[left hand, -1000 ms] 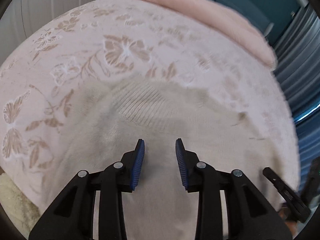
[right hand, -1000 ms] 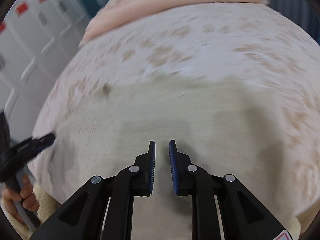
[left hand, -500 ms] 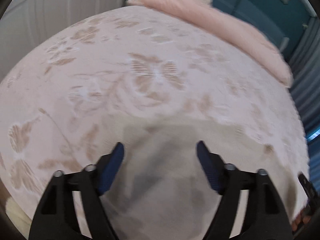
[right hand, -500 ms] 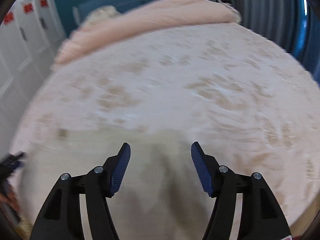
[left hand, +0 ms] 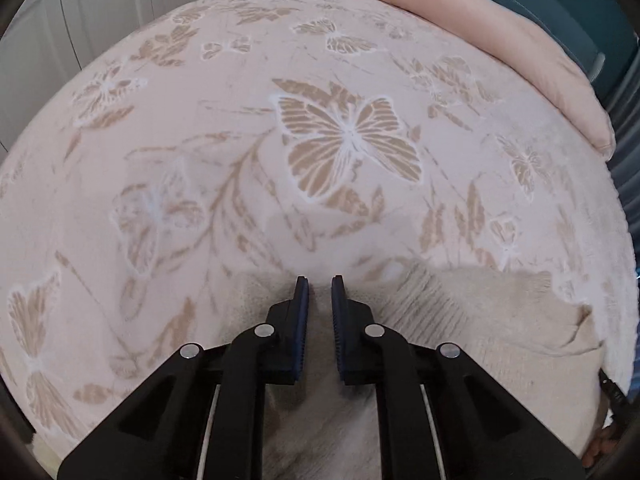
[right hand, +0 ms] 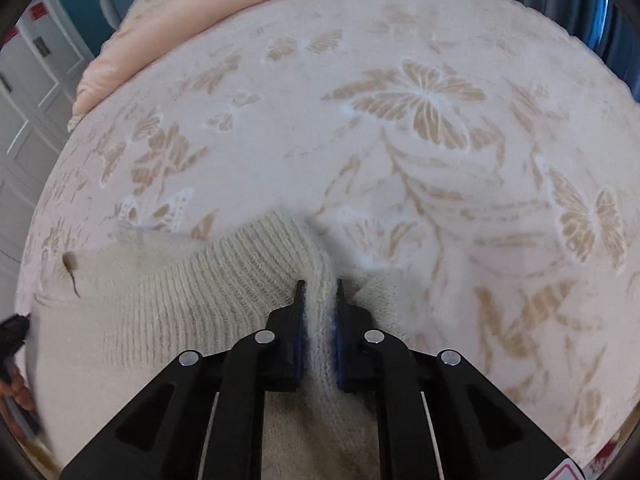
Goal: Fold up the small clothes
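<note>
Sweater (right hand: pixel 168 312) edge pinched in both closing hand-held grippers (left hand: pixel 319 286) (right hand: pixel 318 292), bedspread (left hand: pixel 240 128) beyond.

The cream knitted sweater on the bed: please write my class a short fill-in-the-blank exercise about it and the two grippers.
1. The right gripper pinches the sweater's ribbed ____ between its pads.
2. The bedspread is patterned with tan leaves and ____.
3. The pads of the left gripper are coloured ____.
4. A plain ____ quilt lies along the bed's far edge.

Missing words: edge; butterflies; blue; pink
</note>
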